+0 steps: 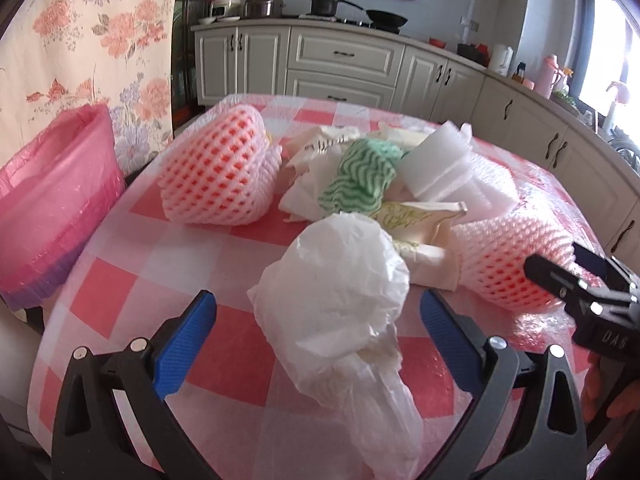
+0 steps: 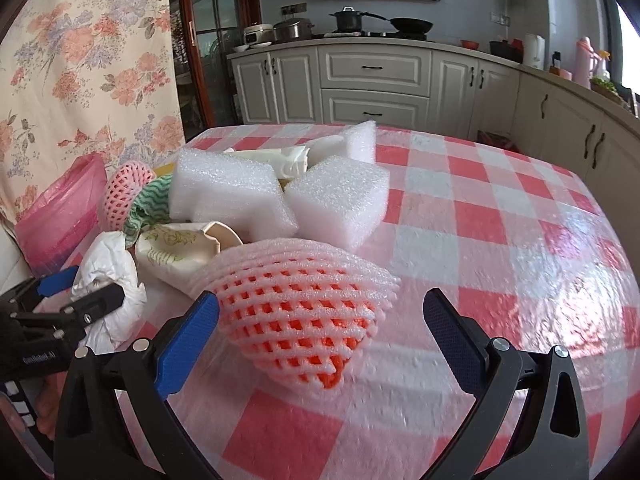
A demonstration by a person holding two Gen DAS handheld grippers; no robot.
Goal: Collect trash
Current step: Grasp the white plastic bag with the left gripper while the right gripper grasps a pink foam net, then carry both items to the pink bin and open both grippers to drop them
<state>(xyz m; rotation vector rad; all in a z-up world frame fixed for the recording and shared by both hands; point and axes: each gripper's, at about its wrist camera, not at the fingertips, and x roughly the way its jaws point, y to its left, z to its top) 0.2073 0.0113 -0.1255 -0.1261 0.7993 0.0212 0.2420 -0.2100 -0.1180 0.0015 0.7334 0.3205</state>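
Note:
A pile of trash lies on the red-checked table (image 1: 120, 308). My left gripper (image 1: 318, 330) is open, its jaws on either side of a crumpled white plastic bag (image 1: 340, 300). Behind it lie a pink foam fruit net (image 1: 218, 168), a green wavy cloth (image 1: 360, 178), white foam blocks (image 1: 436, 168) and a crushed paper cup (image 1: 416, 228). My right gripper (image 2: 320, 328) is open around a second pink foam net (image 2: 304, 312); it also shows in the left wrist view (image 1: 564, 280) at that net (image 1: 508, 264).
A bin lined with a pink bag (image 1: 52, 200) stands off the table's left edge, also in the right wrist view (image 2: 60, 220). A floral curtain (image 1: 88, 40) hangs behind it. Kitchen cabinets (image 1: 340, 64) and a counter with pots run along the back.

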